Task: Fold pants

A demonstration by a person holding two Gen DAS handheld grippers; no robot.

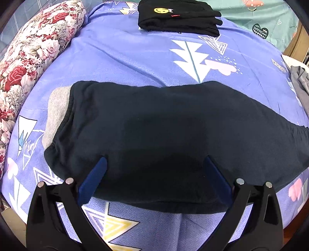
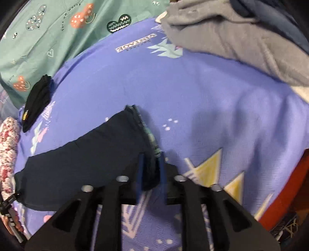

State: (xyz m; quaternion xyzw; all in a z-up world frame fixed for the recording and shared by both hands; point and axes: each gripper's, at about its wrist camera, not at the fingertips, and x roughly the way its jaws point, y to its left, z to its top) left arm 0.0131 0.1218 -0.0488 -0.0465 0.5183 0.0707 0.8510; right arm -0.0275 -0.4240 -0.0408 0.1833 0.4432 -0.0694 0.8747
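The purple bedsheet (image 2: 193, 86) carries a printed box label reading "VINTAGE", seen upside down, with a smaller illegible line beside it. The green sheet (image 2: 48, 38) bears small lettering, roughly "turn off worry". The folded black garment (image 1: 177, 17) shows a yellow smiley-face patch and an unreadable red tag.

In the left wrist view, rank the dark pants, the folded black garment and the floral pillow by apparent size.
1. dark pants, though nearest the camera
2. floral pillow, partly cut off
3. folded black garment, farthest away
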